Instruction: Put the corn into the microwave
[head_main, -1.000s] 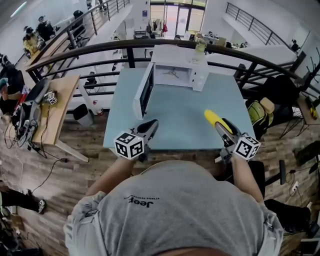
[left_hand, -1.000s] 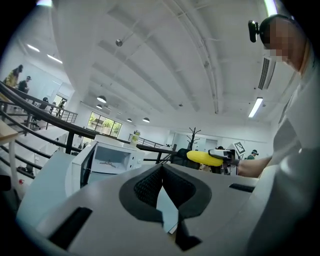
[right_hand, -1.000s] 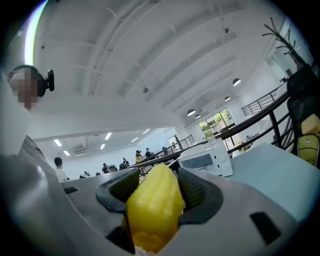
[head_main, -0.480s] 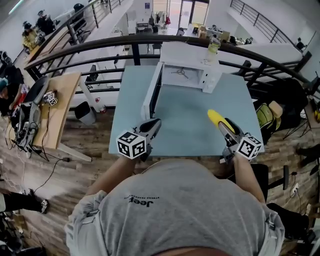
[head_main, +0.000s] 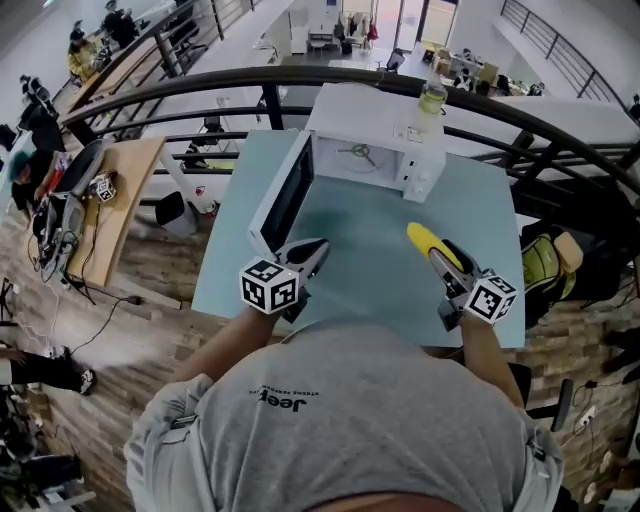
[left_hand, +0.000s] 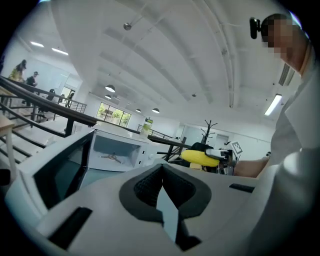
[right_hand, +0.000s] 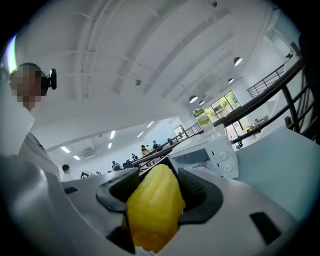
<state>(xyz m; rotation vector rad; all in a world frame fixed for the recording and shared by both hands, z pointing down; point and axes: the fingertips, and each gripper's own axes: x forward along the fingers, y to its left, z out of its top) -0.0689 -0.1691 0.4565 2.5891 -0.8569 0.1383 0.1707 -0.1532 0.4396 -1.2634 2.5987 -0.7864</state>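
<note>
The yellow corn (head_main: 424, 239) sticks forward out of my right gripper (head_main: 443, 254), which is shut on it above the right side of the pale blue table (head_main: 365, 262). In the right gripper view the corn (right_hand: 154, 206) fills the gap between the black pads. The white microwave (head_main: 368, 147) stands at the table's far edge, its door (head_main: 282, 194) swung open to the left and its cavity showing a bare turntable hub. My left gripper (head_main: 307, 256) hovers over the table's near left, just in front of the door, jaws together and holding nothing.
A clear bottle (head_main: 432, 97) stands on top of the microwave. A black curved railing (head_main: 240, 86) runs right behind the table, over a drop to a lower floor. A wooden desk (head_main: 120, 205) with gear sits to the left. A dark chair with bags (head_main: 548, 262) stands at the right.
Both grippers have moved forward over the table toward the microwave, the right one still carrying the corn. The microwave and table now sit closer and larger in view.
</note>
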